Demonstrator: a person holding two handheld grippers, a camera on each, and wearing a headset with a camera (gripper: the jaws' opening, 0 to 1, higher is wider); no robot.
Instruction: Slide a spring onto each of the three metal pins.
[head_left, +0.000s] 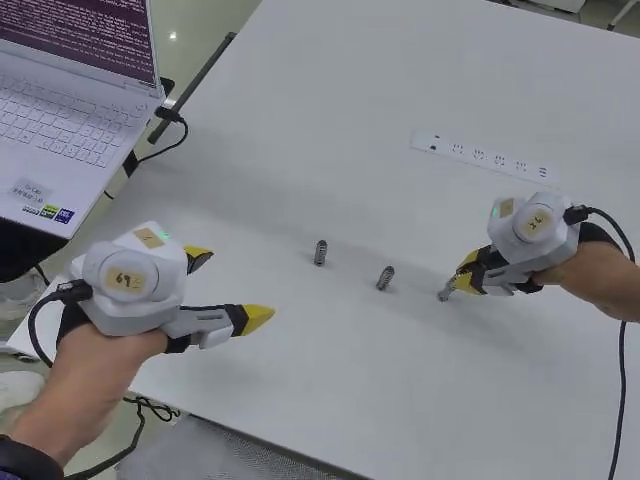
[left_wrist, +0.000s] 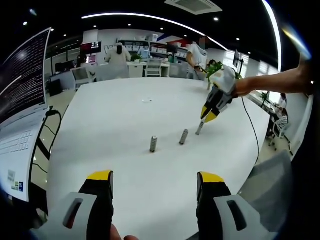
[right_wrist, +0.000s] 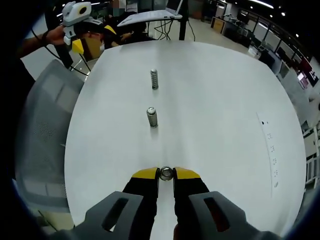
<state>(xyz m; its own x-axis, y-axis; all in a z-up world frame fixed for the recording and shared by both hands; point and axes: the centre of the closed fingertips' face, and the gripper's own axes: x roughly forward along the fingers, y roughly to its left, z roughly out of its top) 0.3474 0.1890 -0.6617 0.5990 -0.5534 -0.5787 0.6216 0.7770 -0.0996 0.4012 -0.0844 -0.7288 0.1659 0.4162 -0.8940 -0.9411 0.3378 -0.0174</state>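
Right tongs are pinching the right-hand spring, tilted, touching the counter | left tongs are hanging spread, well apart | middle spring and left spring are standing upright between them, nearer the right tongs.

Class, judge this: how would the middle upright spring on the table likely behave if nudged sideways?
The middle spring stands tall and narrow, so it would probably tip easily. Once down, its round coils would likely roll on the smooth table. It looks small, so probably light.
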